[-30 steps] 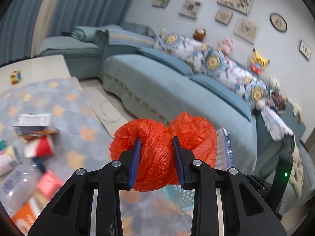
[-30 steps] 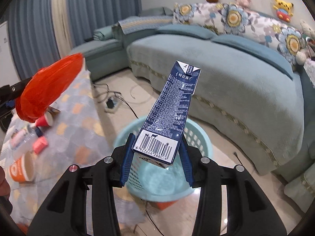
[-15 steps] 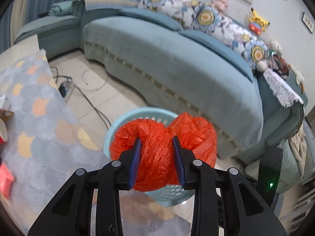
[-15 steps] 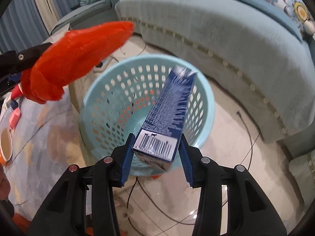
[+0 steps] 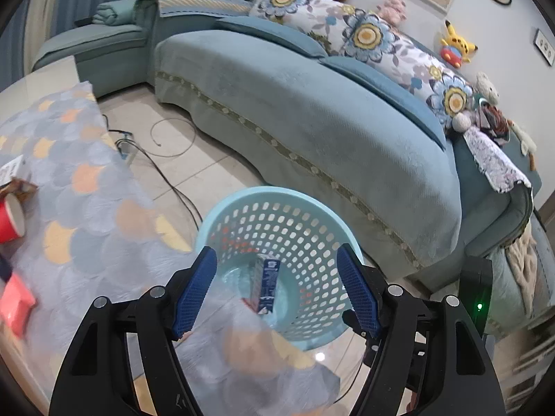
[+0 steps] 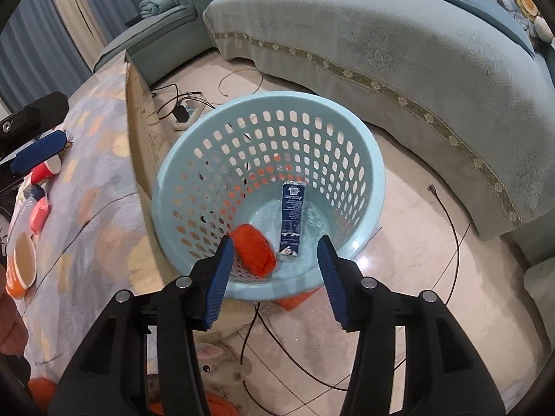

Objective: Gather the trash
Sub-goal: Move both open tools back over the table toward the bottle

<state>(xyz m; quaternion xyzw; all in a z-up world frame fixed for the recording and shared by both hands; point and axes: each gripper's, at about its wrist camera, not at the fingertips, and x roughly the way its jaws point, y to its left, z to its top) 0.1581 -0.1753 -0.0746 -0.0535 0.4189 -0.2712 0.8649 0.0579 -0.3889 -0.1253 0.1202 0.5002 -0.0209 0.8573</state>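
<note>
A light-blue perforated basket (image 6: 367, 159) stands on the floor beside the table; it also shows in the left wrist view (image 5: 242, 201). Inside it lie a dark-blue milk carton (image 6: 292, 218) and a crumpled orange plastic bag (image 6: 255, 249). The carton also shows in the left wrist view (image 5: 267, 286); the bag is hidden there. My right gripper (image 6: 274, 270) is open and empty above the basket's near rim. My left gripper (image 5: 277, 287) is open and empty above the basket and the table's edge; its blue pad (image 6: 38, 150) shows at the left of the right wrist view.
The table with a patterned cloth (image 5: 69, 187) holds a red paper cup (image 5: 10, 220), a pink item (image 5: 14, 303) and an orange cup (image 6: 20, 263). A blue sofa (image 5: 312, 121) curves behind the basket. Cables and a power strip (image 6: 187, 114) lie on the floor.
Both grippers have opened. The orange bag has dropped from the left gripper and the carton from the right gripper; both now lie in the basket.
</note>
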